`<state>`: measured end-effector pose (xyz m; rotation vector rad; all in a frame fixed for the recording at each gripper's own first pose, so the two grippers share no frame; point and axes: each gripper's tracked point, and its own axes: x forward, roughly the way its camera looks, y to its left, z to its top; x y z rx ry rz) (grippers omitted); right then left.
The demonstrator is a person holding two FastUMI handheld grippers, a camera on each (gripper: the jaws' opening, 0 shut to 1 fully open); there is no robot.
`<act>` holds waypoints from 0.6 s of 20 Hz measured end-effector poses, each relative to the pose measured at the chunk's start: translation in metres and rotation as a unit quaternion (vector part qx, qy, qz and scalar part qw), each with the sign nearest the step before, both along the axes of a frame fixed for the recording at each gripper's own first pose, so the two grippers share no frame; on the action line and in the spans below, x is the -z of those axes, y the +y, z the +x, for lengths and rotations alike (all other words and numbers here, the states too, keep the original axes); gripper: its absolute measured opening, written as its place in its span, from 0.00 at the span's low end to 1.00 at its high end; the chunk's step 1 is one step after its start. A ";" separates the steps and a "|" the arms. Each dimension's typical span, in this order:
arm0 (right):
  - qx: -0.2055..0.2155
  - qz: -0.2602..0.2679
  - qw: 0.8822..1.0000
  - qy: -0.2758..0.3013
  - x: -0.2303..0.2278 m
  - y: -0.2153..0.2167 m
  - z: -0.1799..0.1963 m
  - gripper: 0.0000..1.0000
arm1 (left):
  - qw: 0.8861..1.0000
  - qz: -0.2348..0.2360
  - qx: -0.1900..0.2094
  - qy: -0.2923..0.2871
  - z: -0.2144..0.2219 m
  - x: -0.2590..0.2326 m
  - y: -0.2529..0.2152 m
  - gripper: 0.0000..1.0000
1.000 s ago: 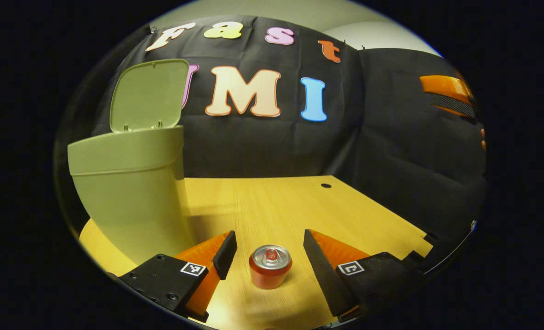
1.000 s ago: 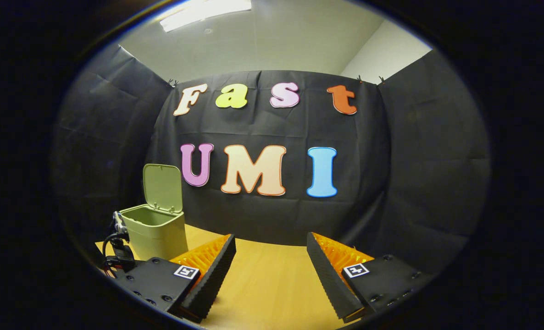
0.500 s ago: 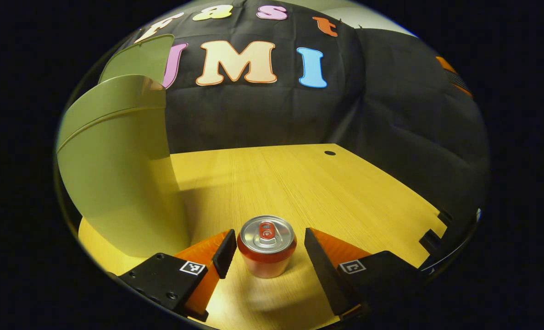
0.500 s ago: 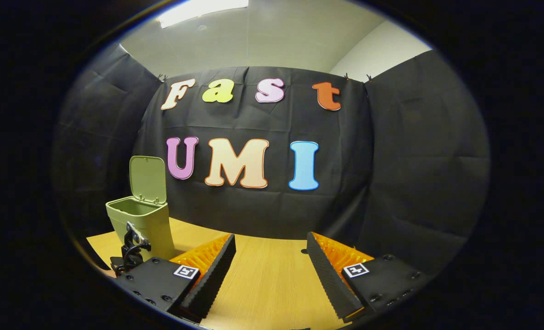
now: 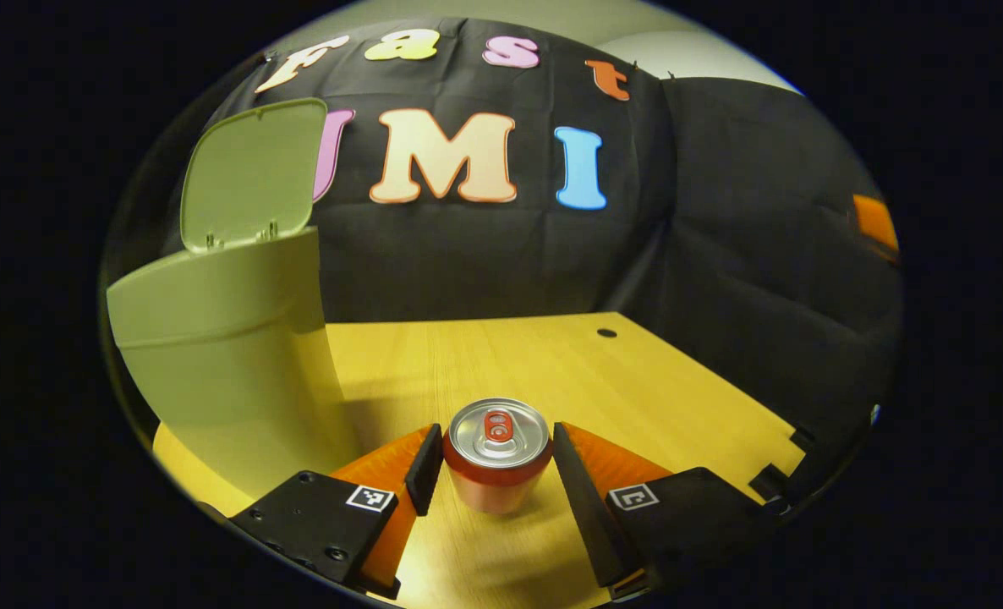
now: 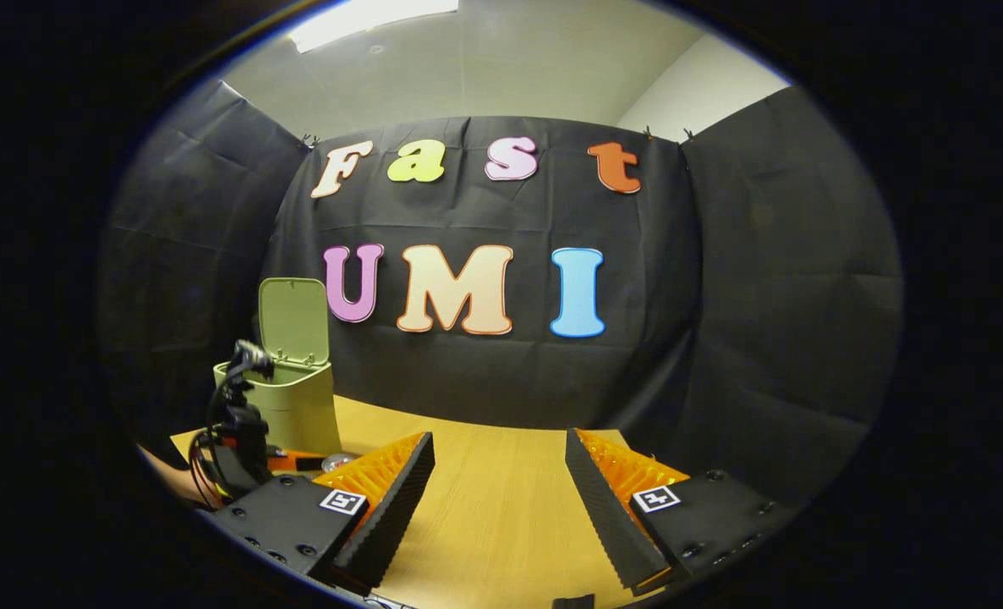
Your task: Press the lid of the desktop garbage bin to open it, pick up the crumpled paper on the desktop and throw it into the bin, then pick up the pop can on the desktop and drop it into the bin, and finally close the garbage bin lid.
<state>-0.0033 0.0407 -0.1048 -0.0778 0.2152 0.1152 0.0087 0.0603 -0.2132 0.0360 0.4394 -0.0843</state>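
A red pop can [image 5: 498, 474] with a silver top stands upright between the fingers of my left gripper [image 5: 496, 430], and both fingers press on its sides. Just to its left rises the green garbage bin [image 5: 231, 355], its lid [image 5: 252, 173] swung up and open. In the right gripper view the same bin [image 6: 298, 410] with its raised lid [image 6: 294, 317] stands at the far left of the table, with the left gripper's body [image 6: 239, 436] in front of it and the can's top [image 6: 337, 462] beside that. My right gripper [image 6: 498, 438] hangs open over bare wood, holding nothing.
The yellow wooden table [image 5: 637, 381] has a small round hole [image 5: 606, 332] near its far edge and notches at its right corner. Black cloth walls close in behind and on the right. An orange piece [image 5: 874, 222] shows at the far right edge.
The left gripper's fingers have come in against the can's sides, and its view has tilted back up. The right gripper's view has shifted slightly; the left gripper sits higher in front of the bin.
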 end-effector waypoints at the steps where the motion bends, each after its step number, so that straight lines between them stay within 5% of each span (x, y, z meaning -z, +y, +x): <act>1: -0.002 0.004 1.000 0.003 0.004 0.002 -0.001 0.98 | 1.000 0.000 0.001 -0.010 0.003 -0.012 -0.001 0.77; 12: -0.014 0.030 0.999 0.016 0.017 0.017 0.013 0.98 | 0.989 -0.028 -0.012 -0.145 0.044 -0.163 0.012 0.76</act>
